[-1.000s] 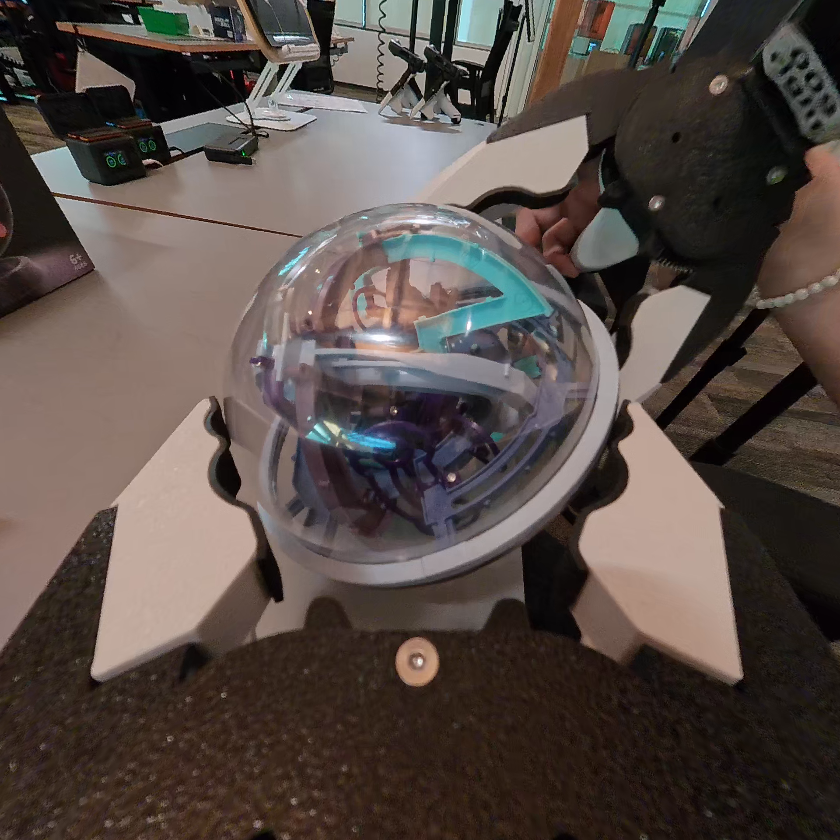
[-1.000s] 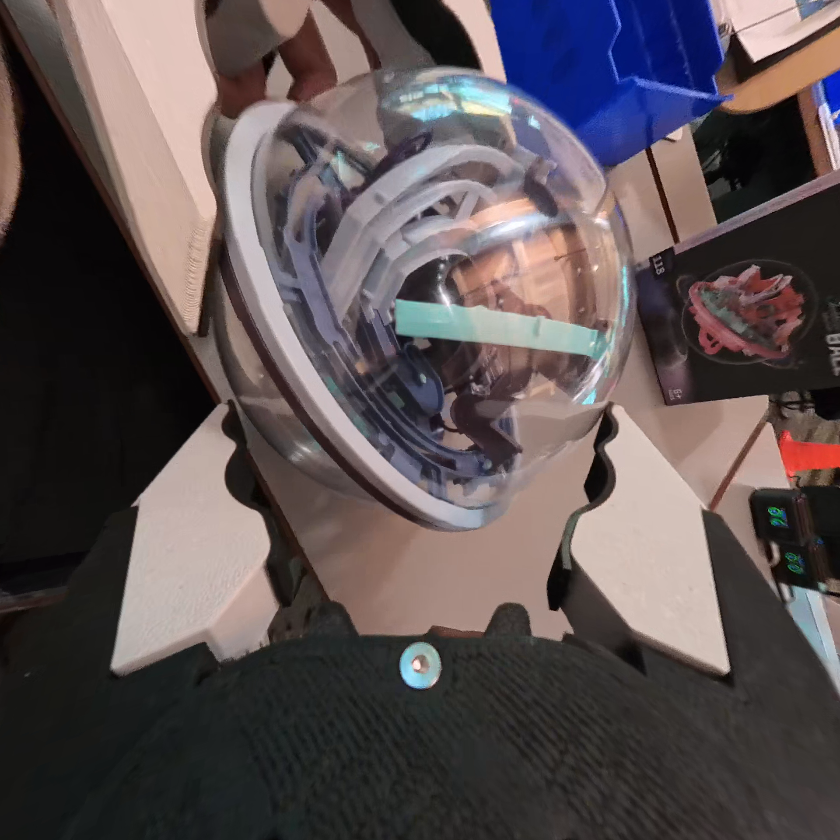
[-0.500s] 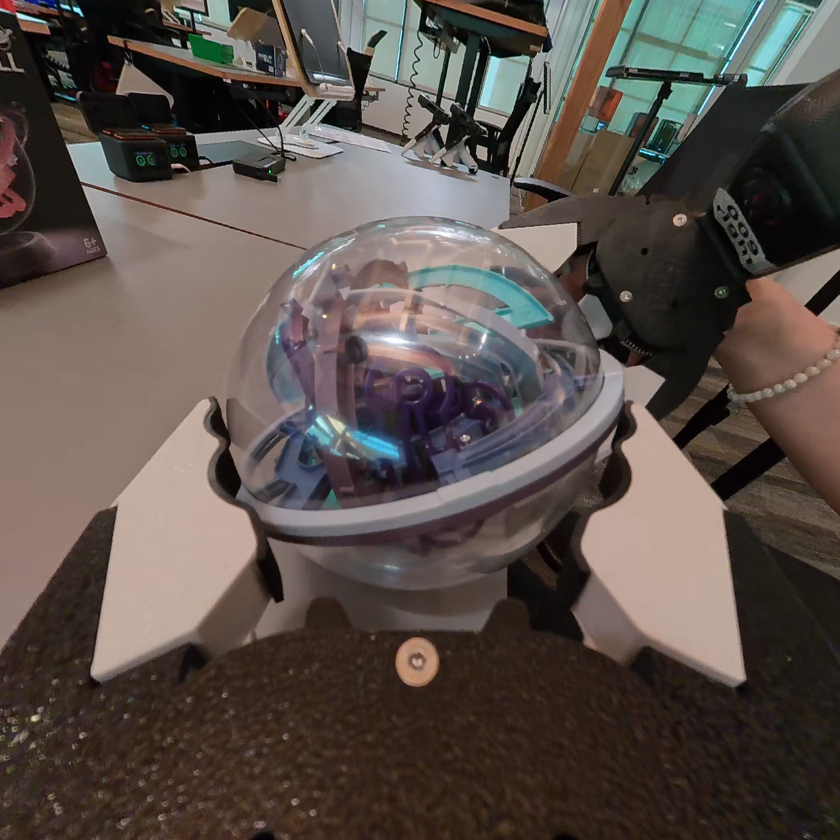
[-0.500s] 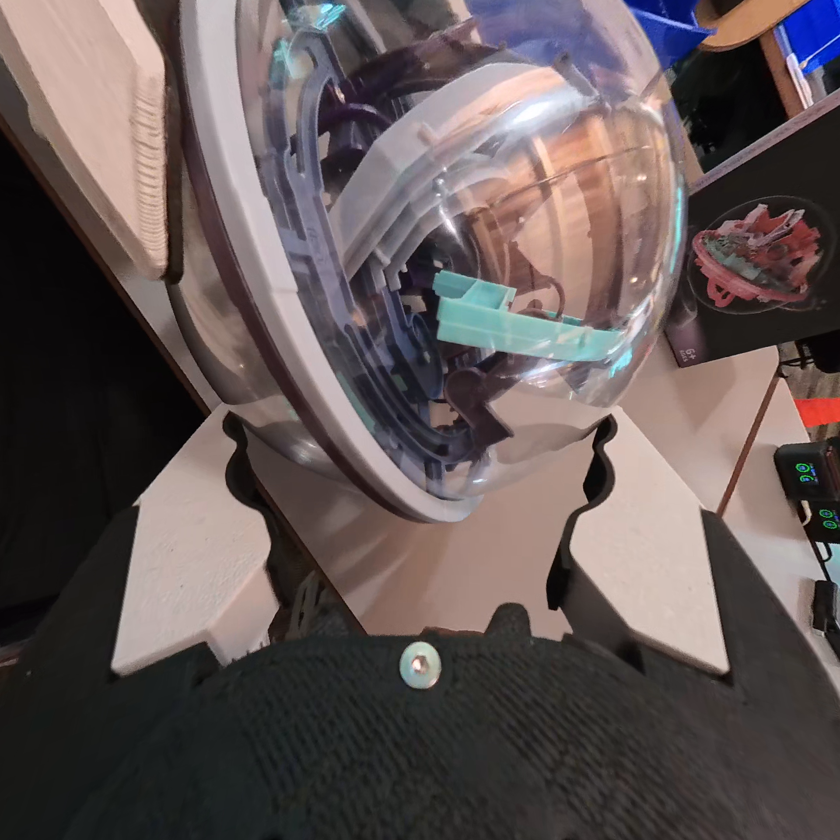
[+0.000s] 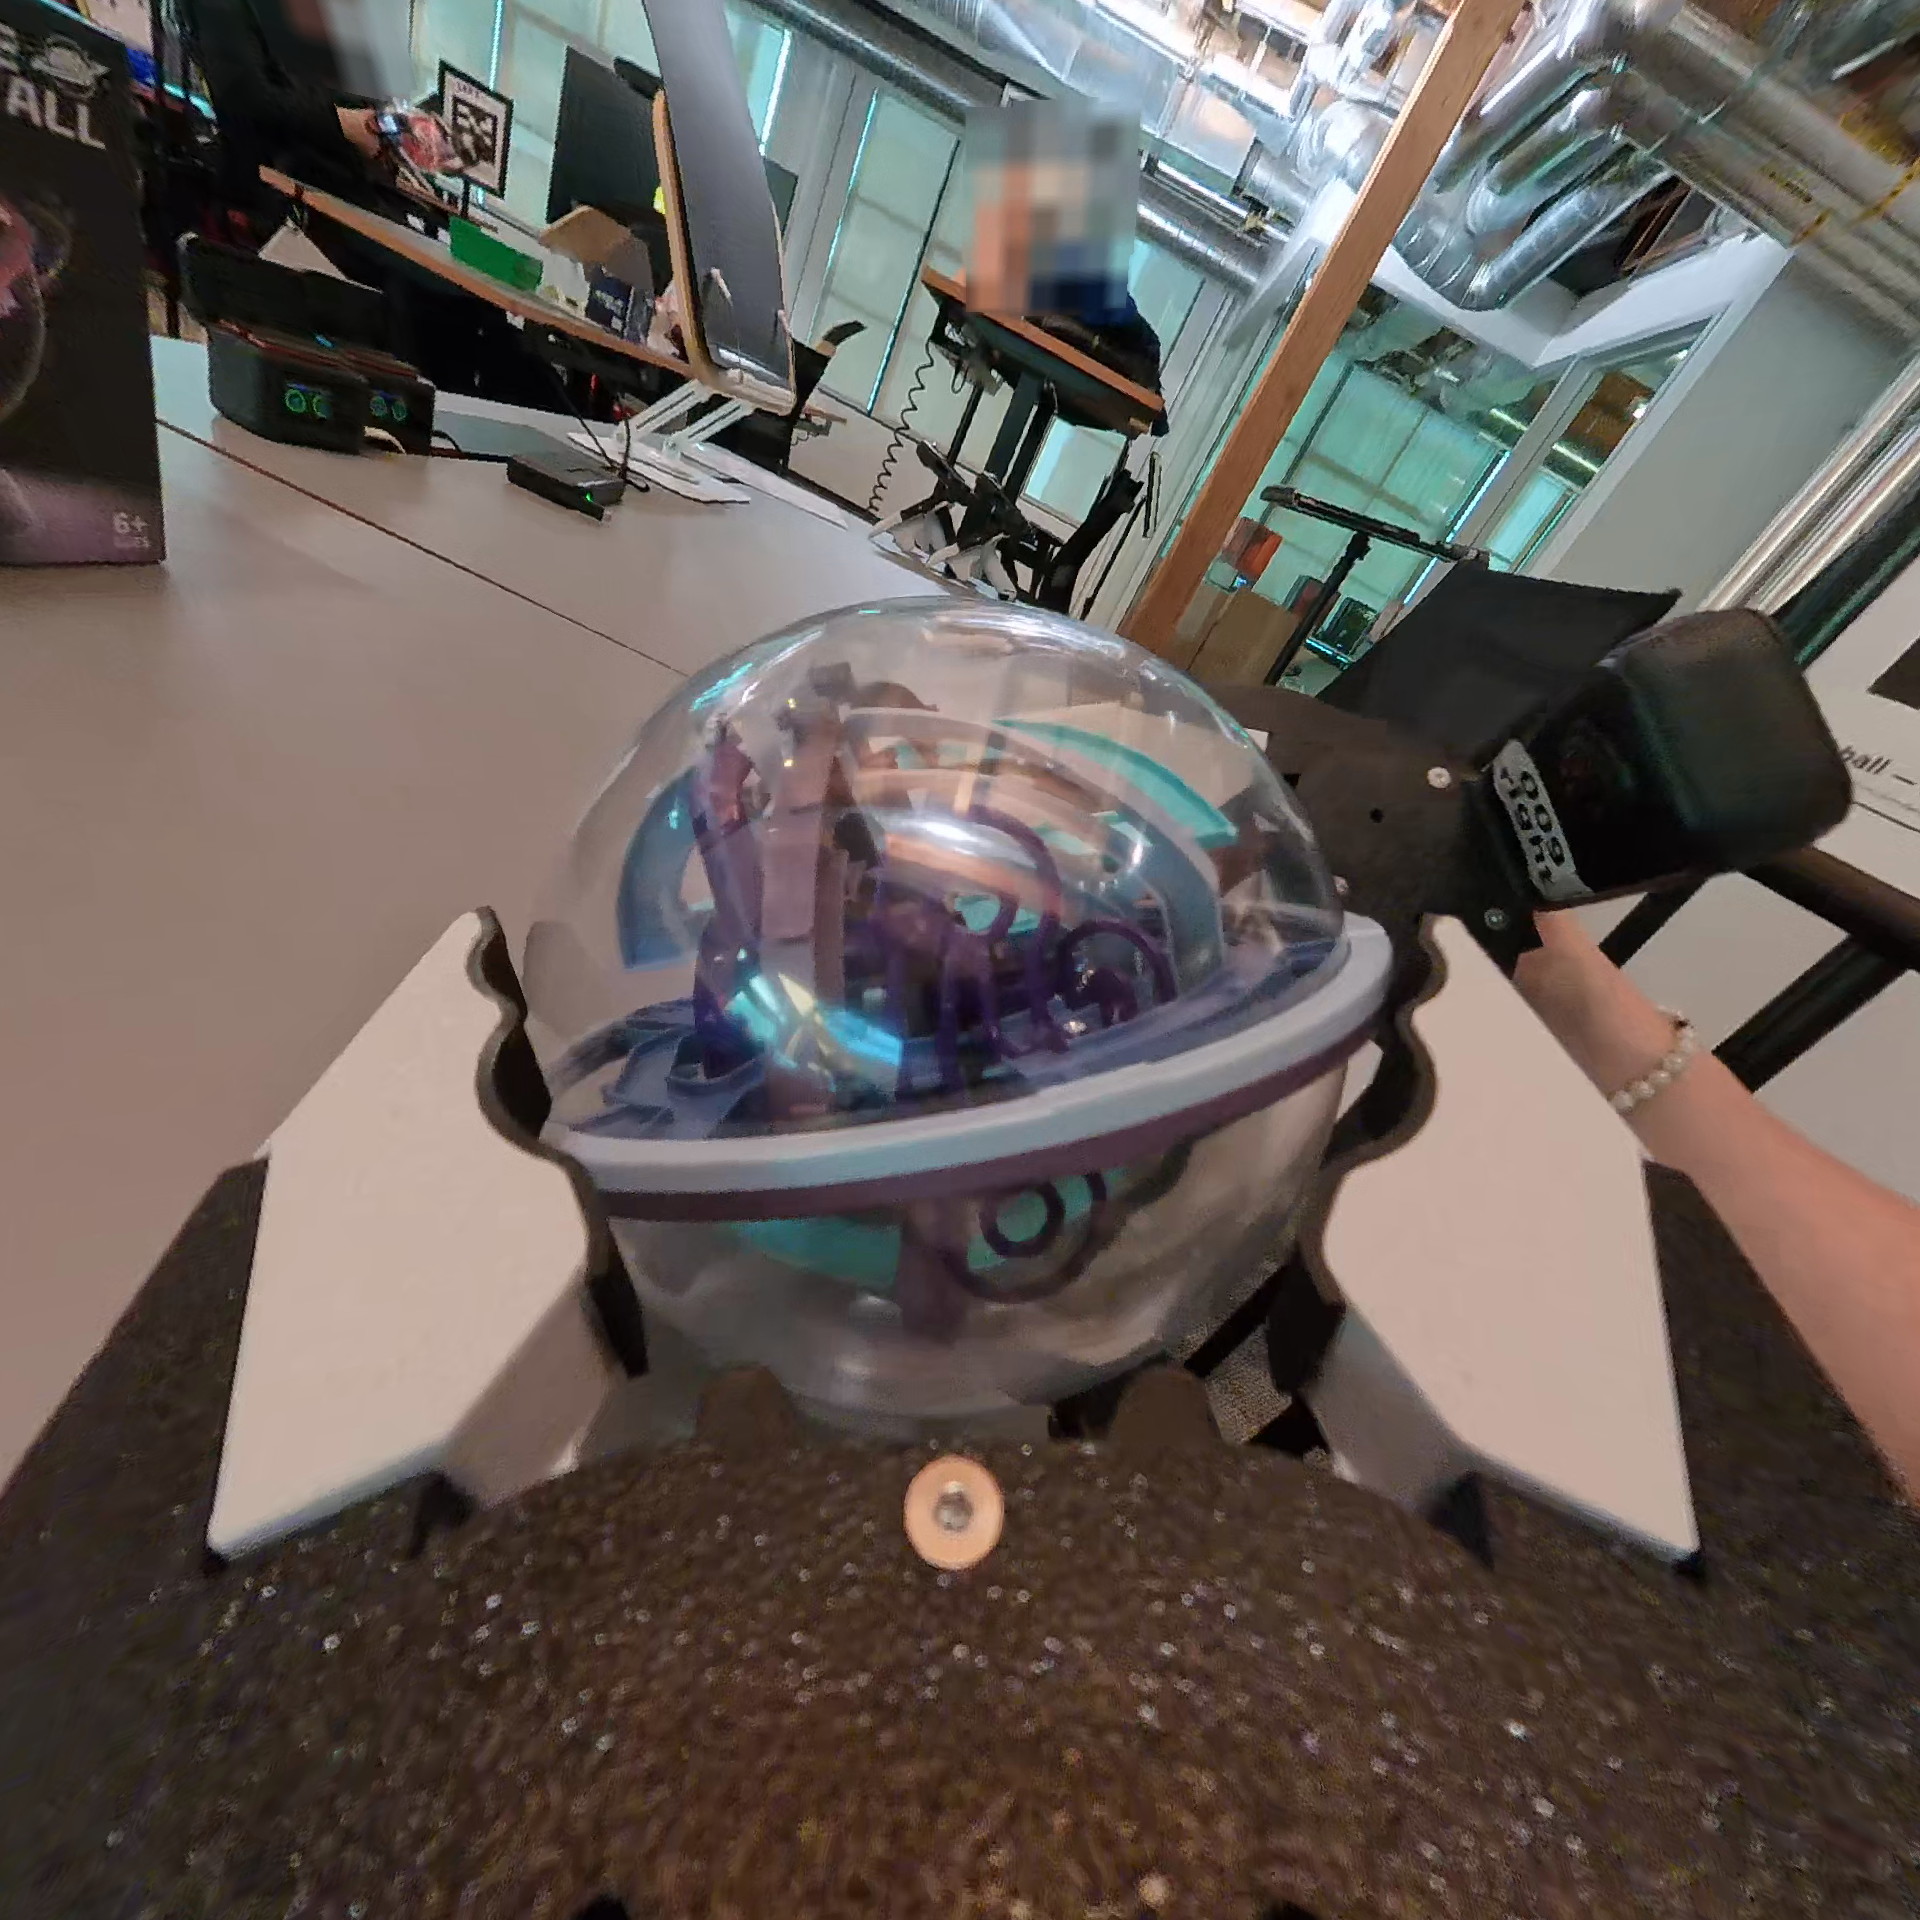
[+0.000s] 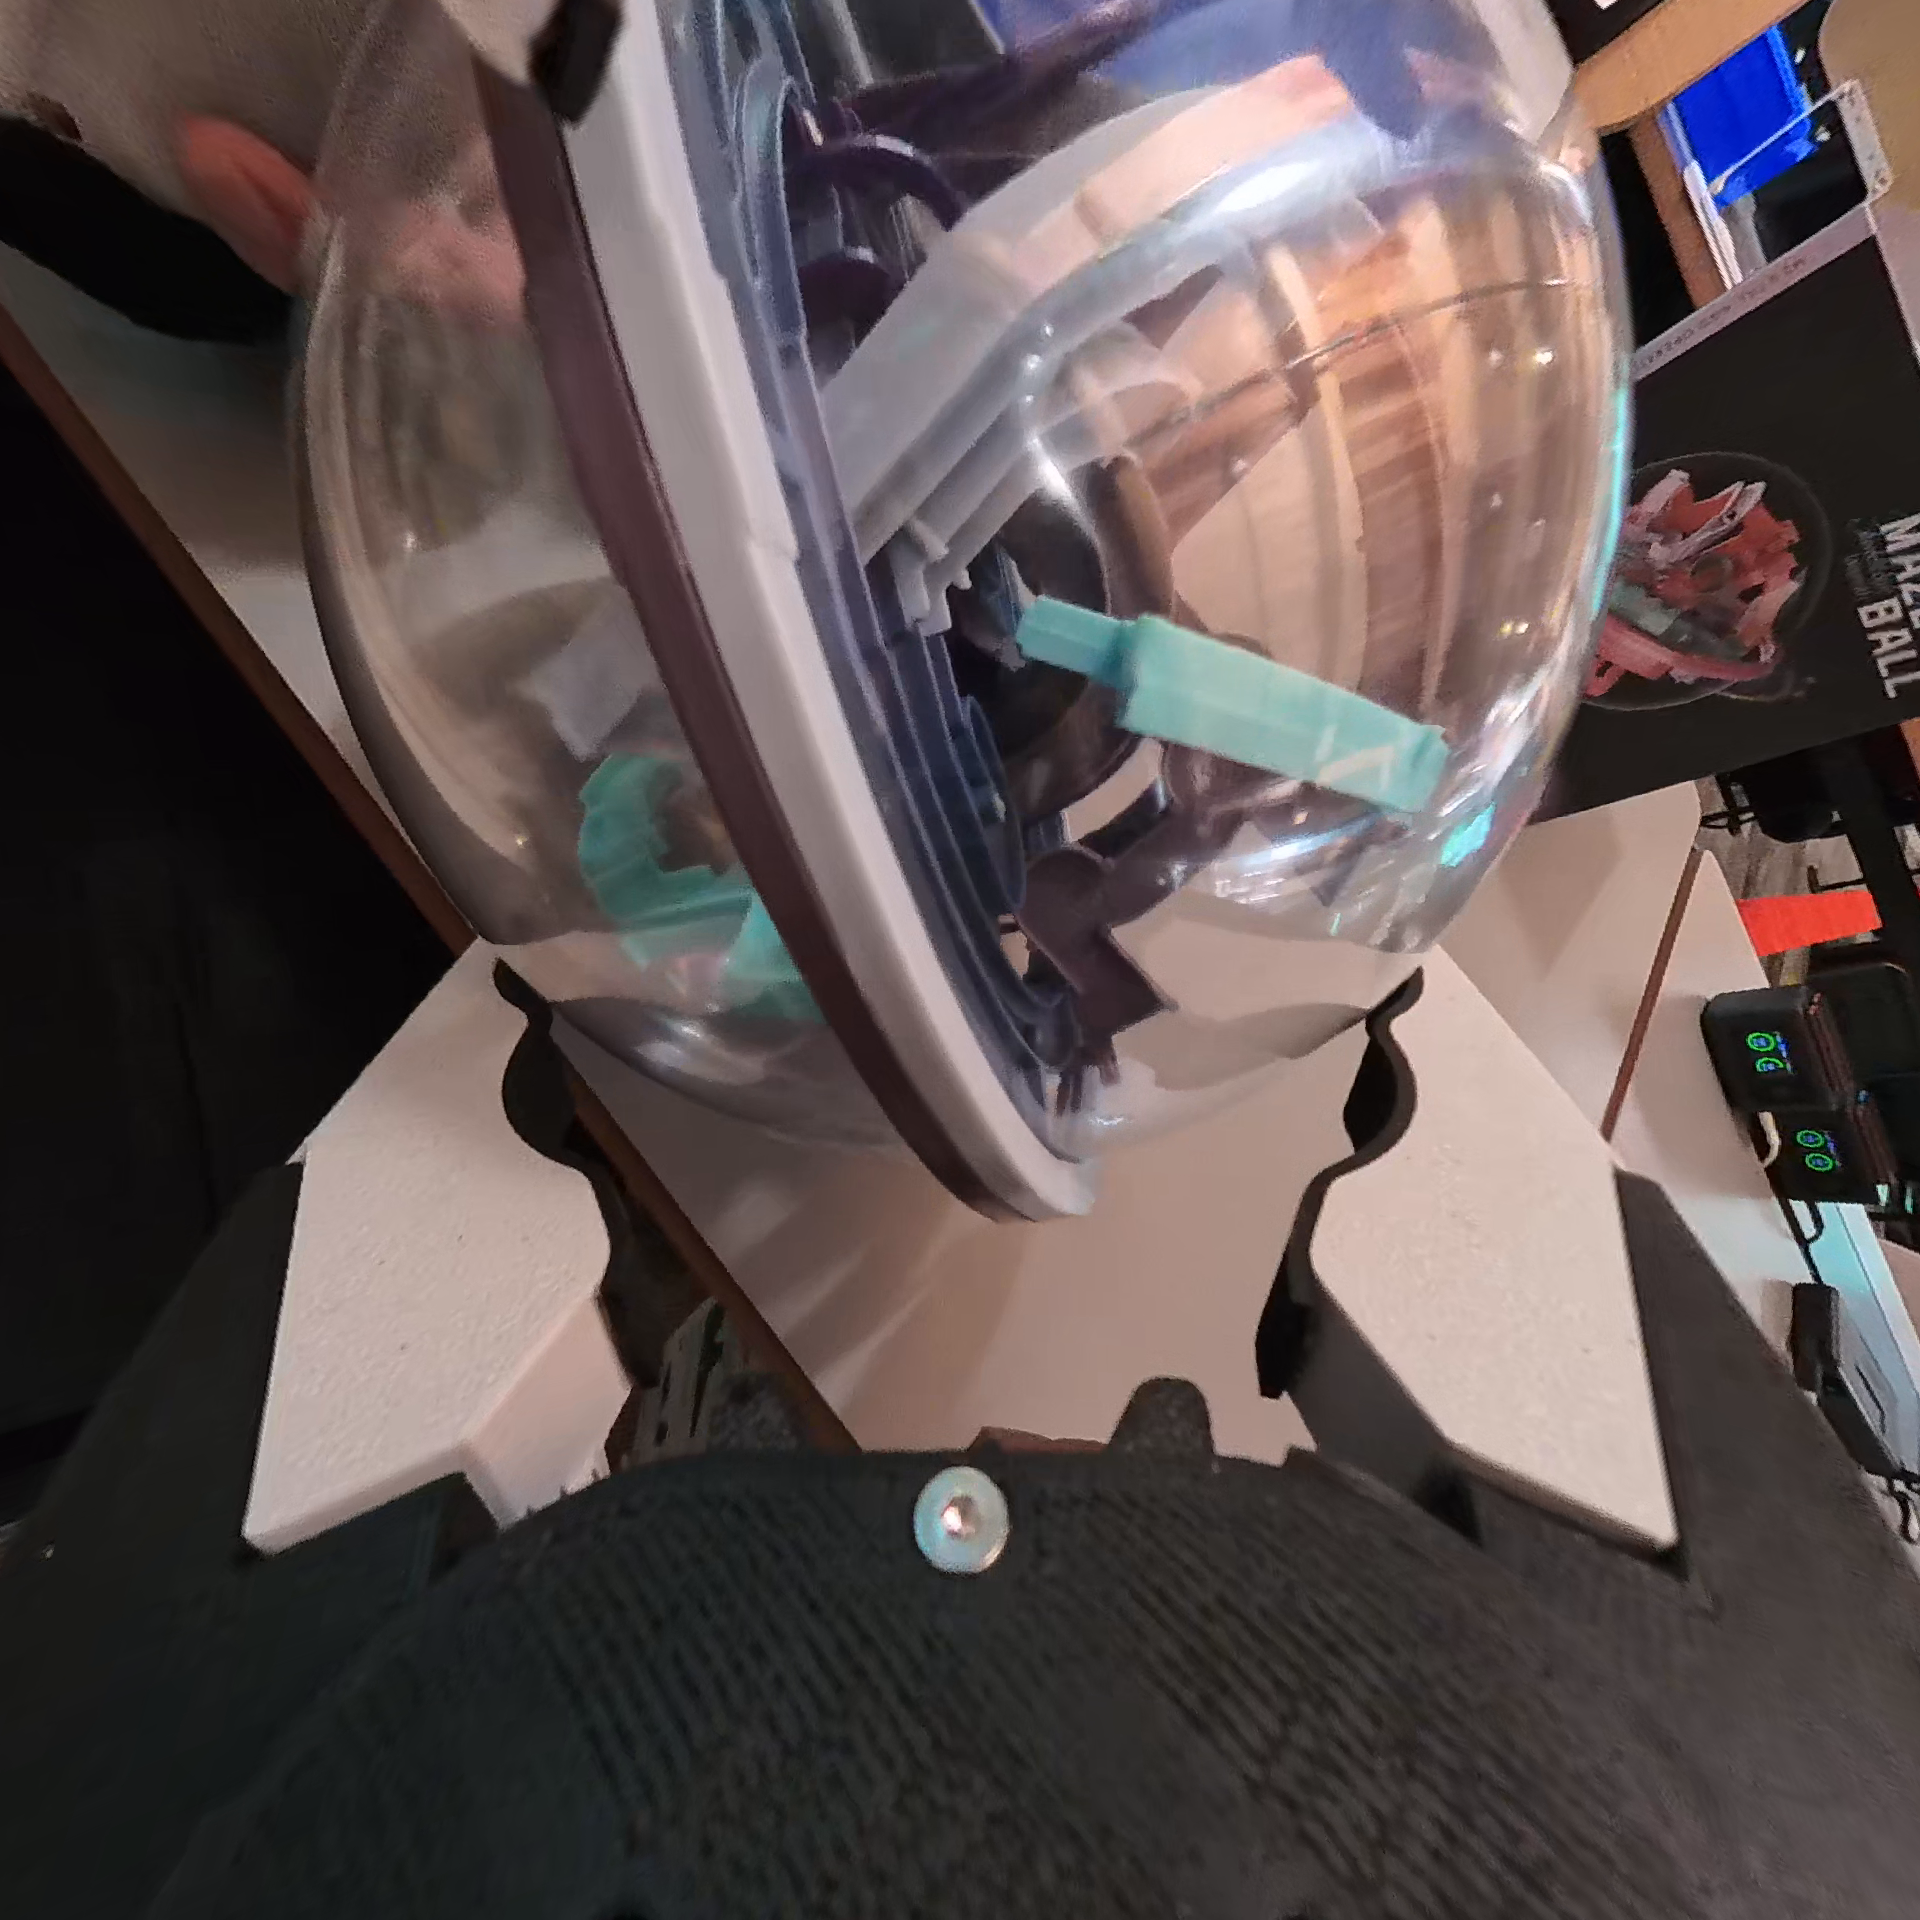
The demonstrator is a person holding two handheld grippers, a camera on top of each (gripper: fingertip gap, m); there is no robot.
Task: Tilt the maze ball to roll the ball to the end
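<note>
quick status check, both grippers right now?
Left gripper: clamped on the maze ball, a finger on each side at its rim.
Right gripper: fingers on the same maze ball, clamped across the clear shell.

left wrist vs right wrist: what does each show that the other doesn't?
Left wrist only: the right gripper's black body, the hand with a bead bracelet, a wooden post, and monitors on far desks.
Right wrist only: blue bins, a red tag, and a fingertip behind the sphere.
Both: the clear maze ball cradled between white fingers, the dark product box, the chargers with green lights, and the pale table.
</note>
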